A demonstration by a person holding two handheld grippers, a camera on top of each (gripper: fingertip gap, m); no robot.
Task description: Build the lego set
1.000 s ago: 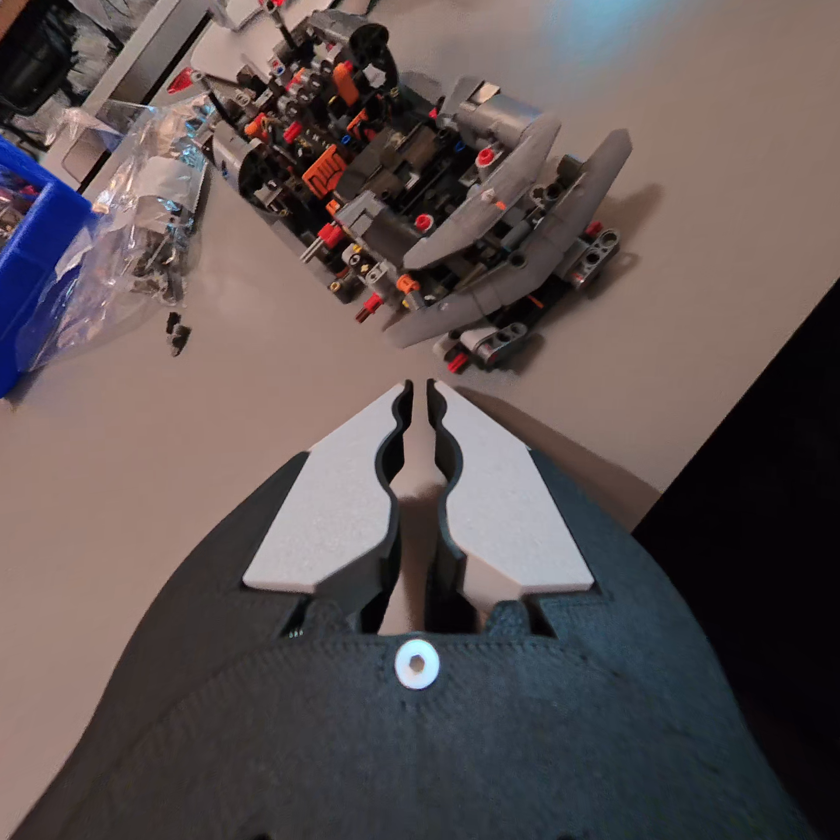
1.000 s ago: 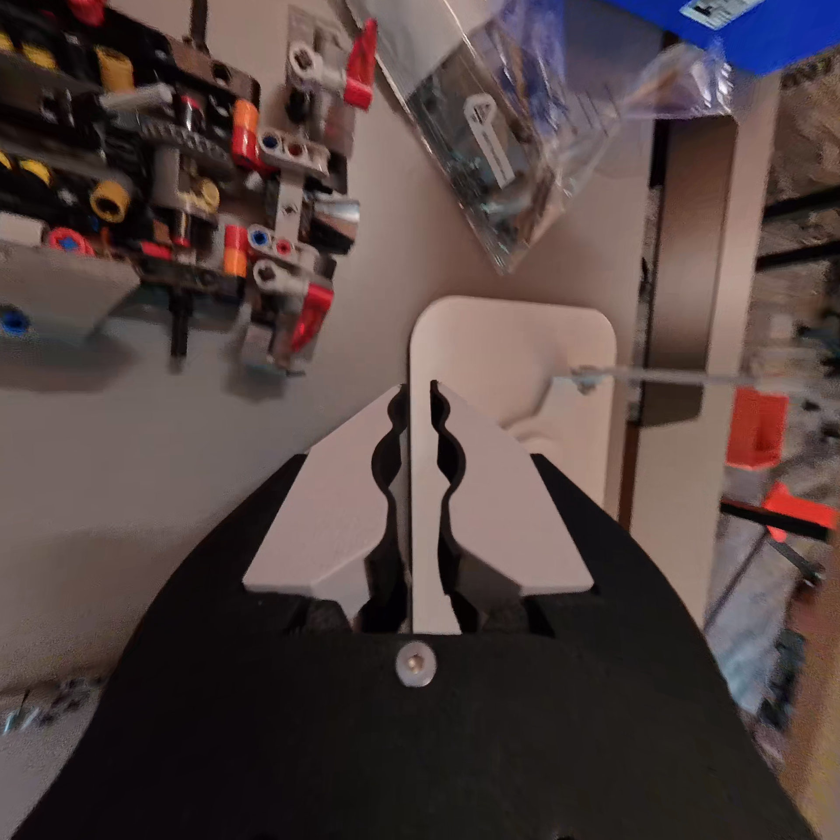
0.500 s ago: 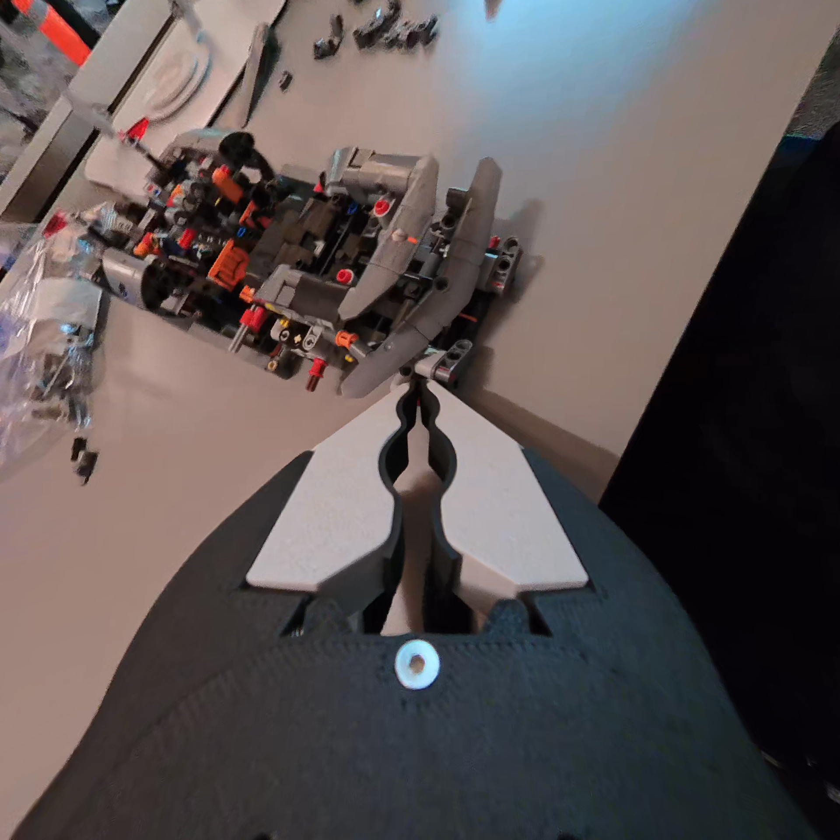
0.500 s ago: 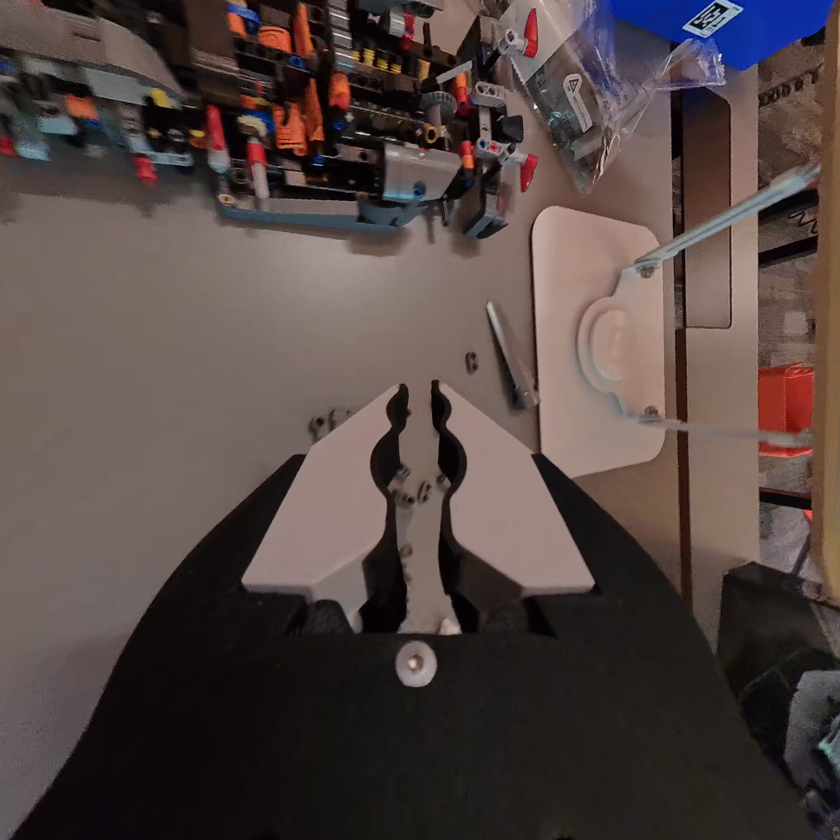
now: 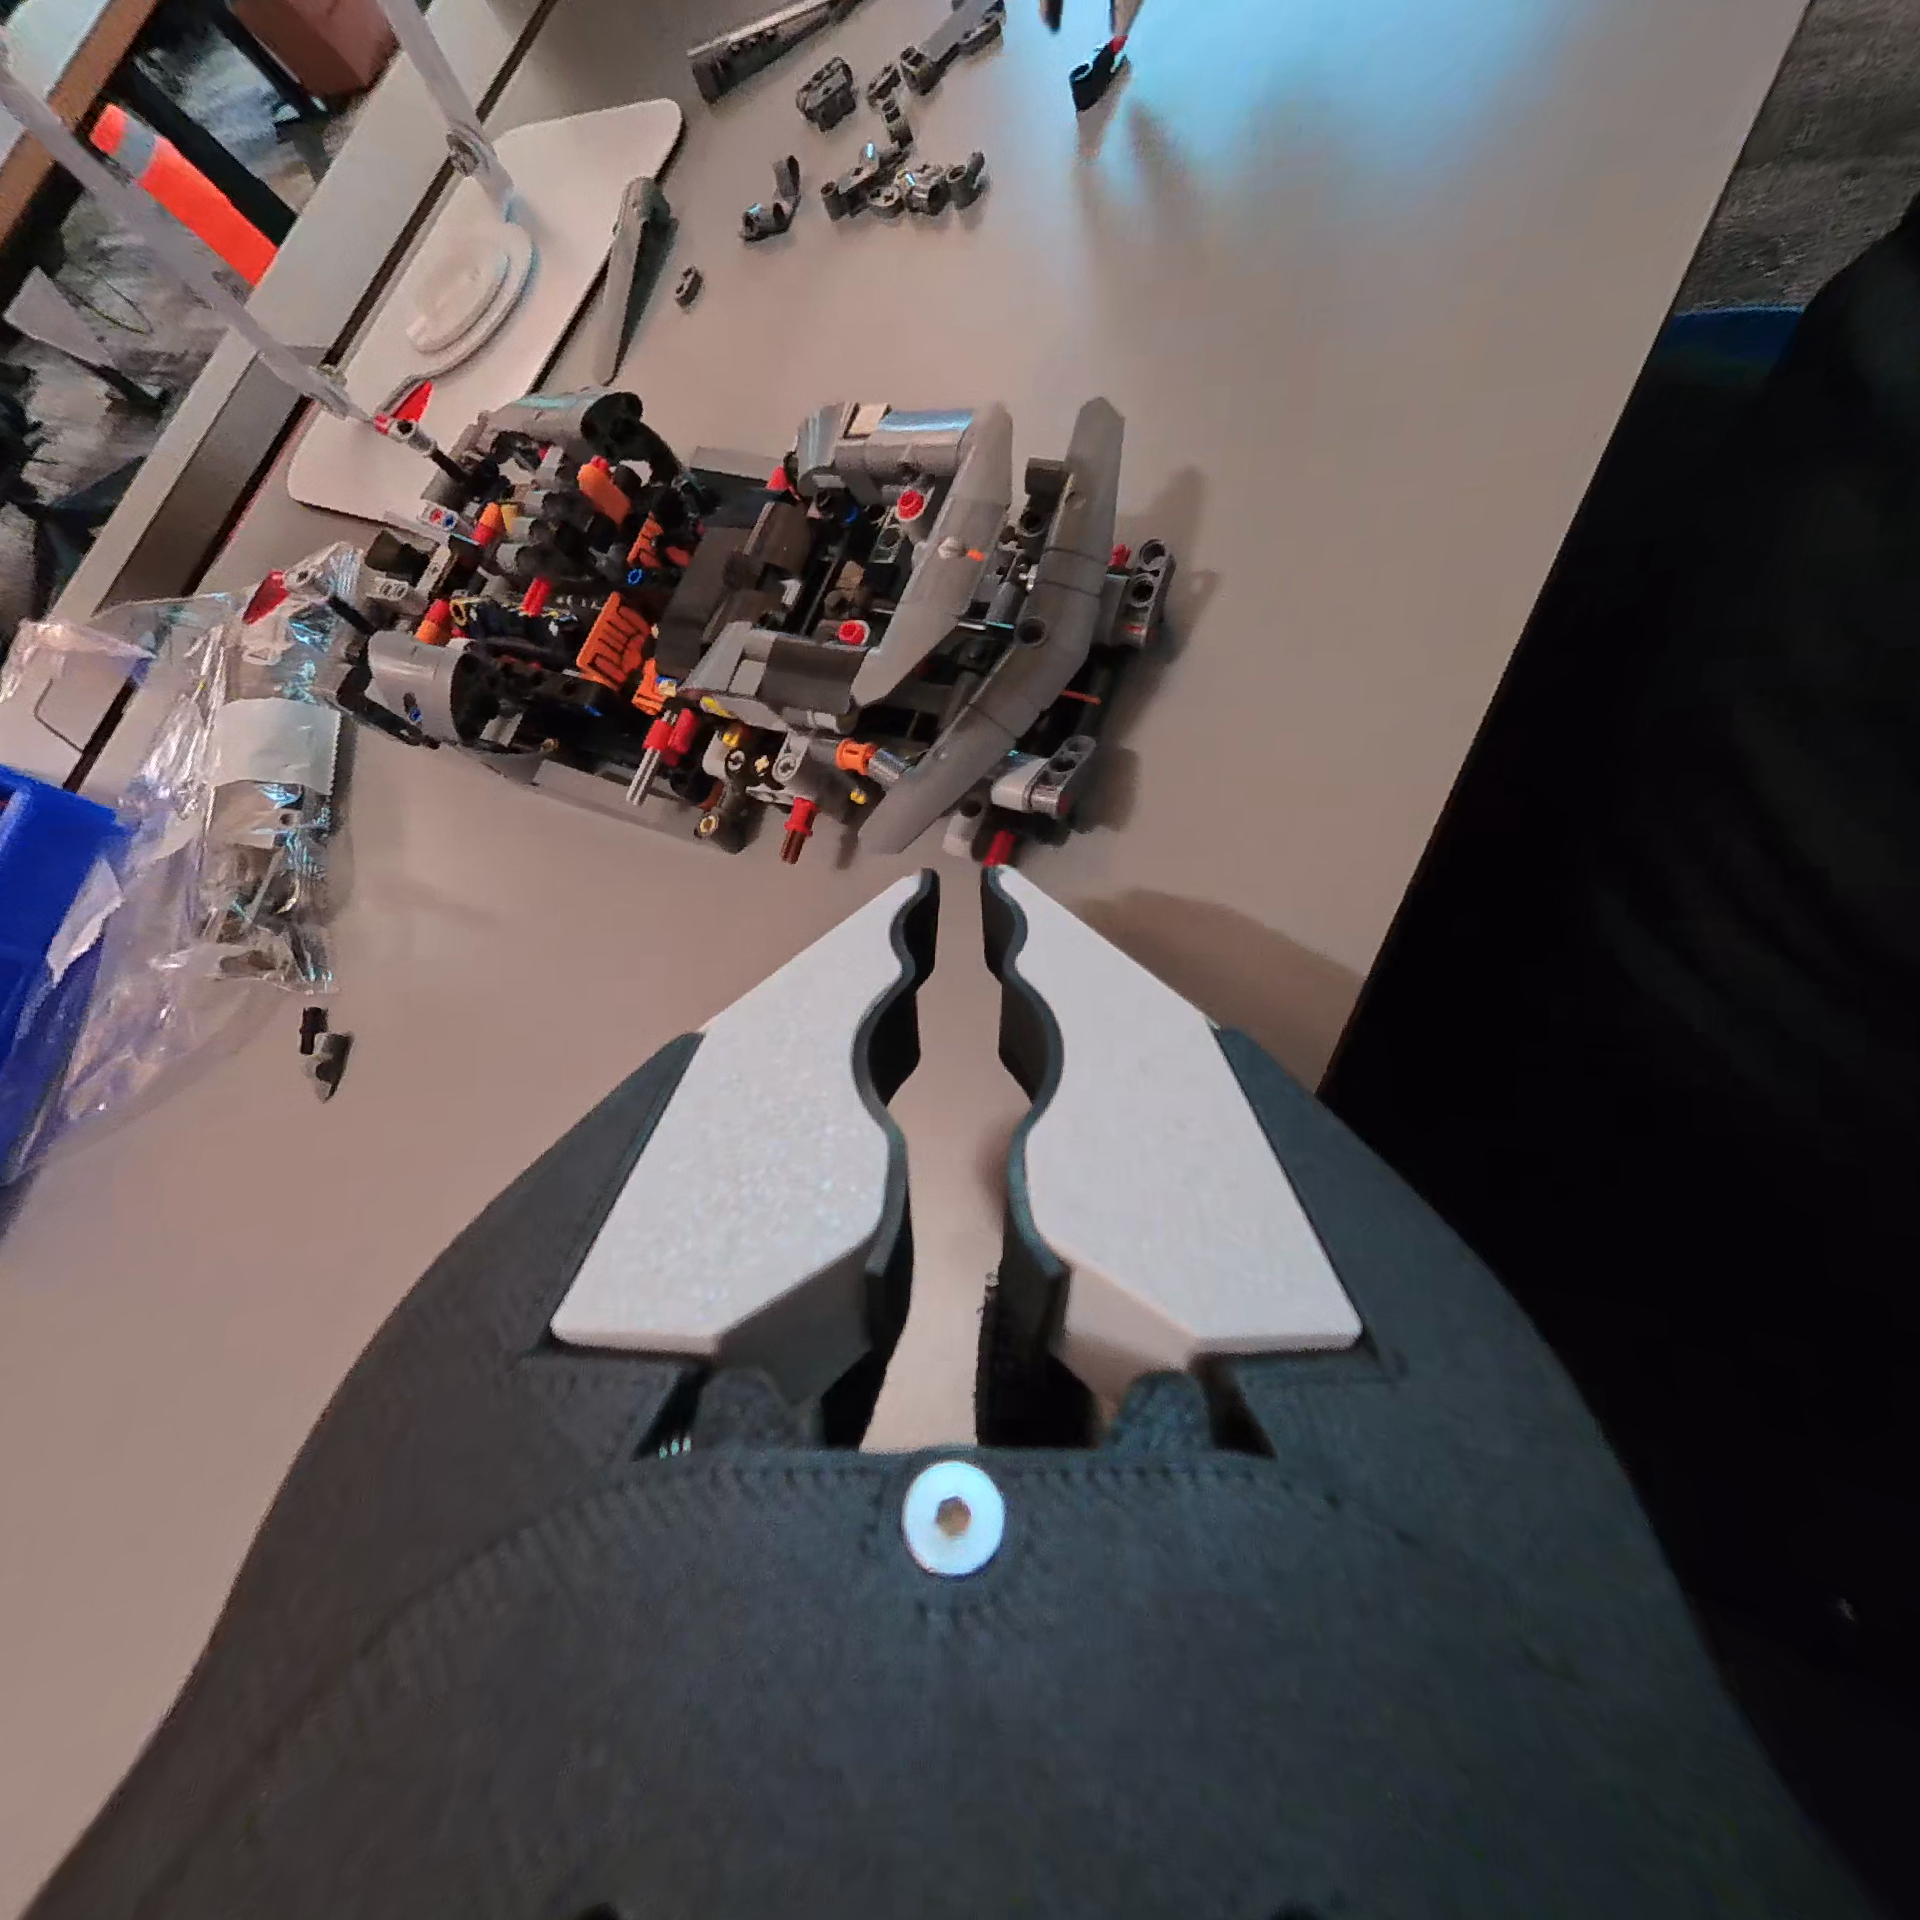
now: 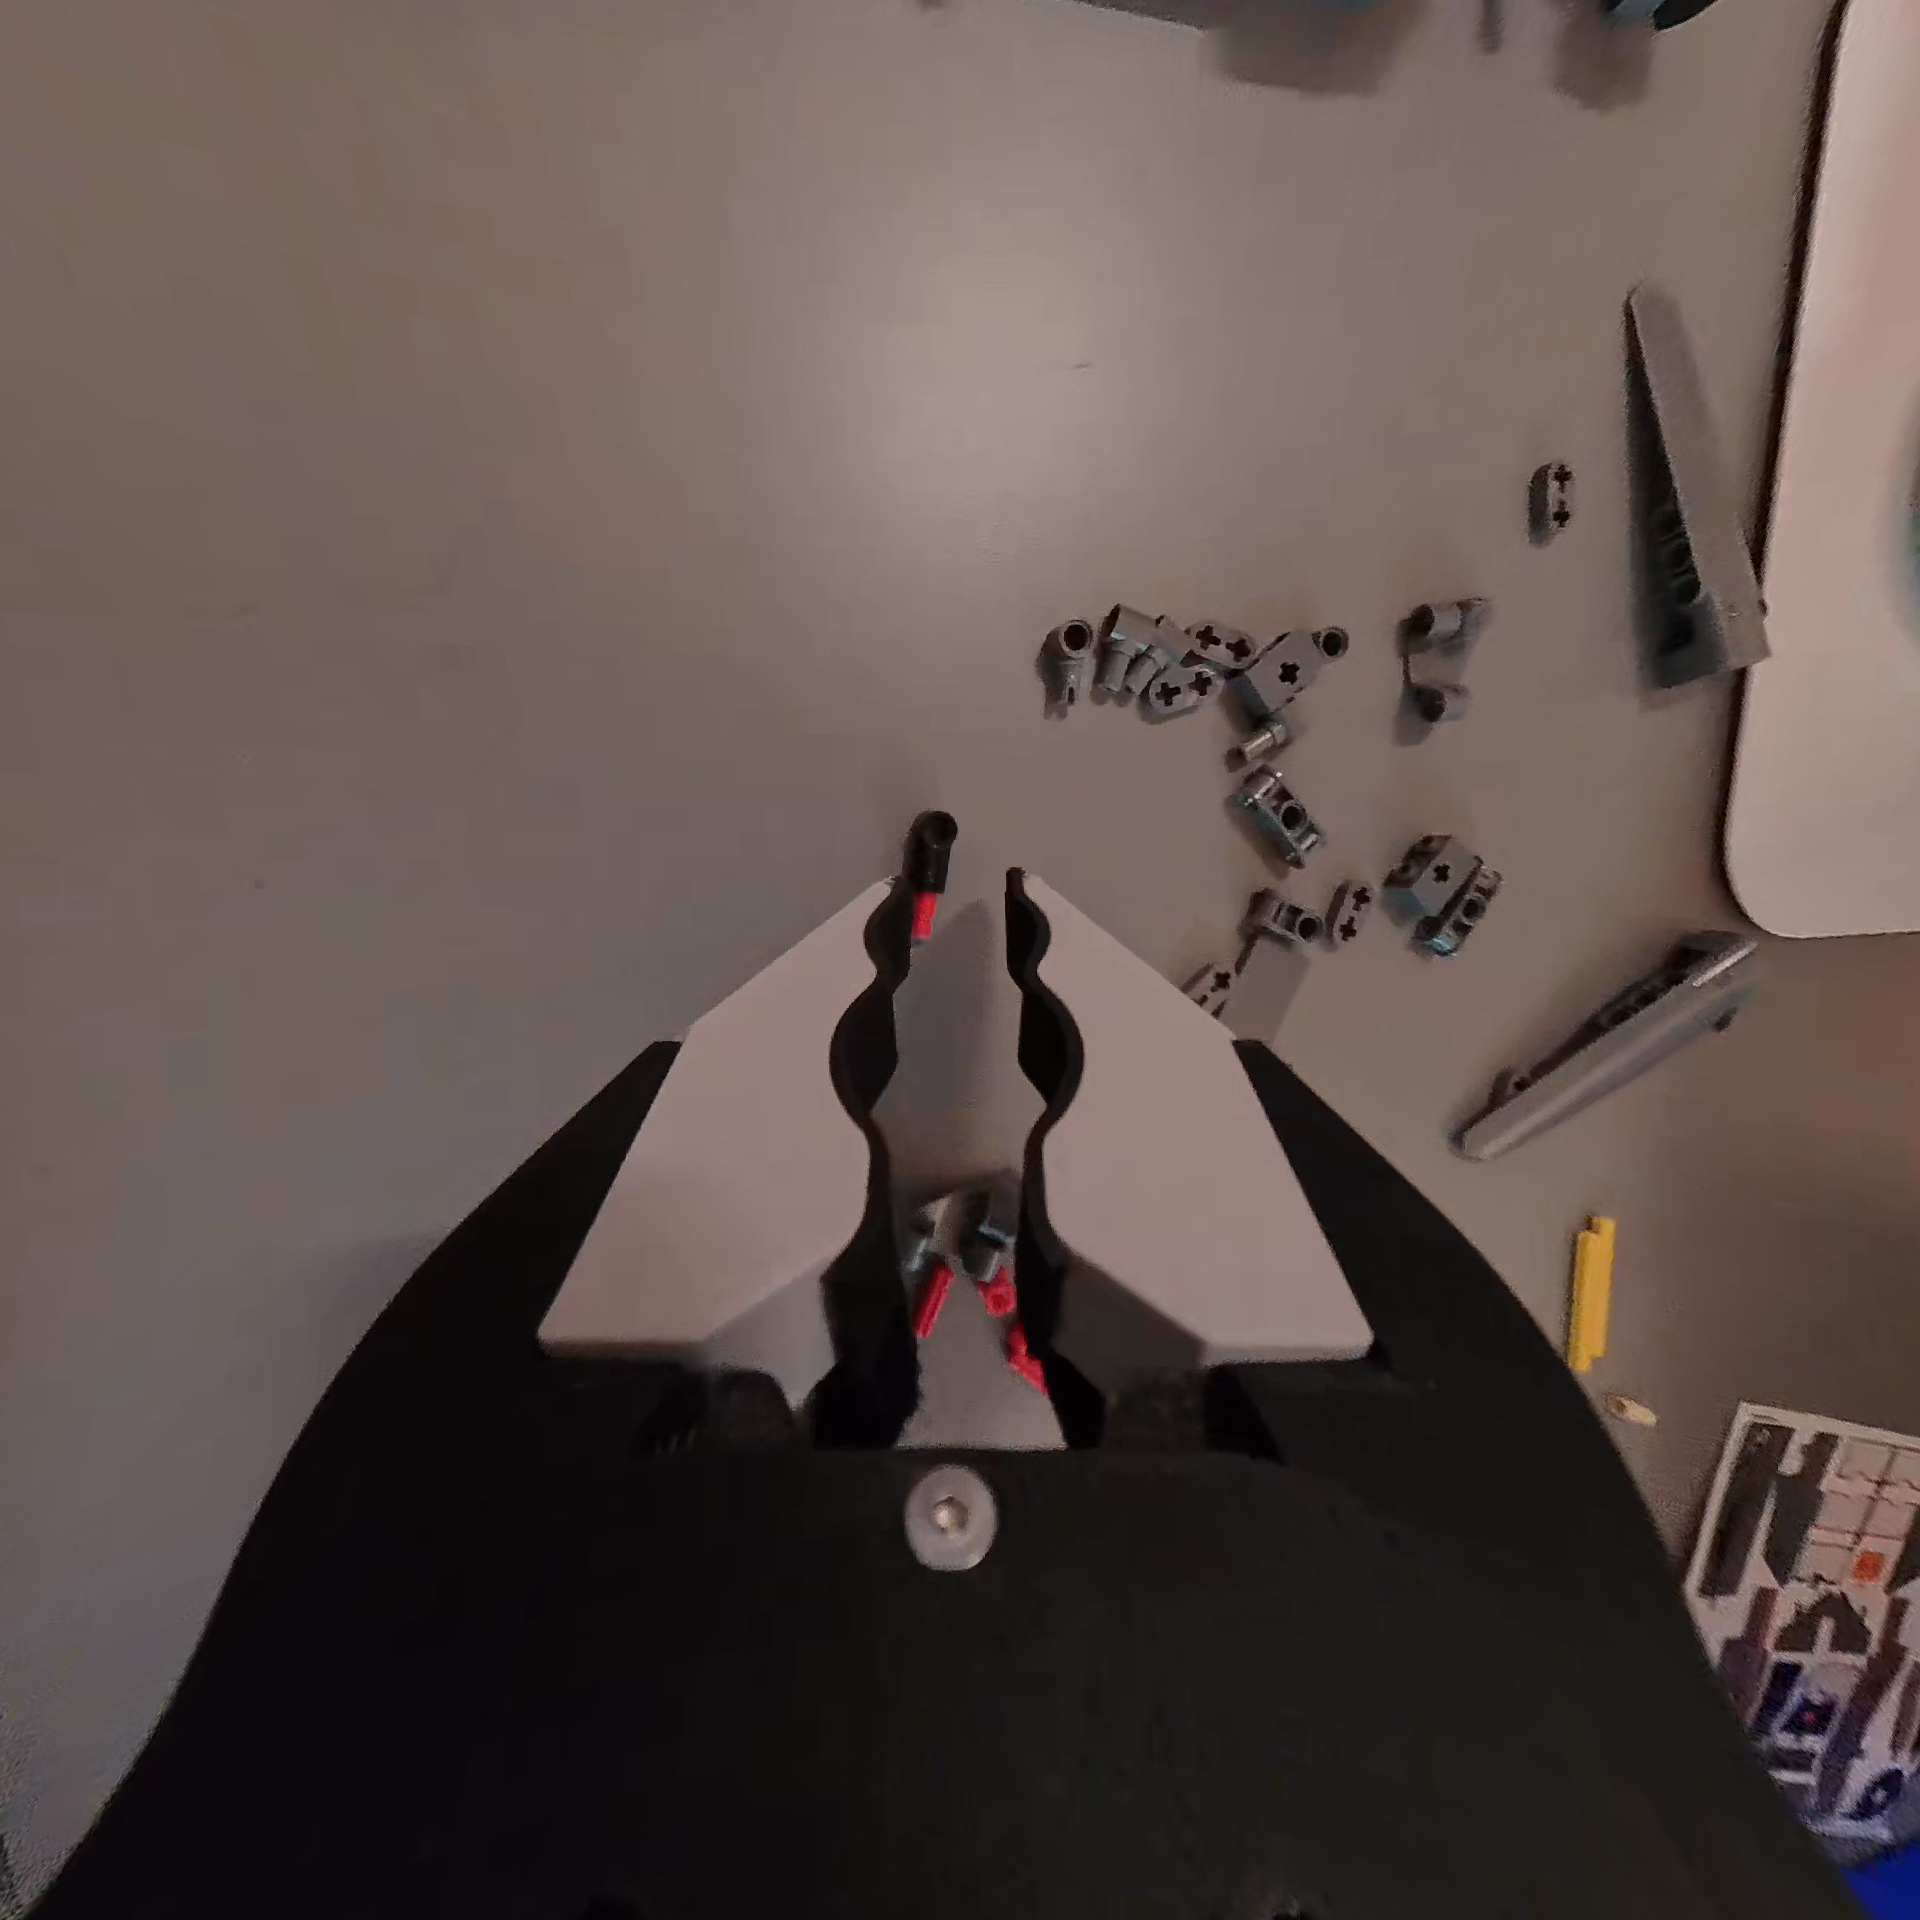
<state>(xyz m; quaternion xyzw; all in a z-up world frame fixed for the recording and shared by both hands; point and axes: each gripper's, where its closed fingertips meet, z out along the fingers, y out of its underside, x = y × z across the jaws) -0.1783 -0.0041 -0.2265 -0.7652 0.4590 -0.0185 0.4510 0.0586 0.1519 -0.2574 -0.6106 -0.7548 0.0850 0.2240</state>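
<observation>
Right gripper (image 6: 951, 883) is spread, empty; centre your jaws on the black-and-red pin (image 6: 925, 868) beside its left fingertip

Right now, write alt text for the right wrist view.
The right gripper hovers with open jaws over a grey table, a small black and red peg at its left tip. Loose grey building pieces lie scattered to the right.
</observation>
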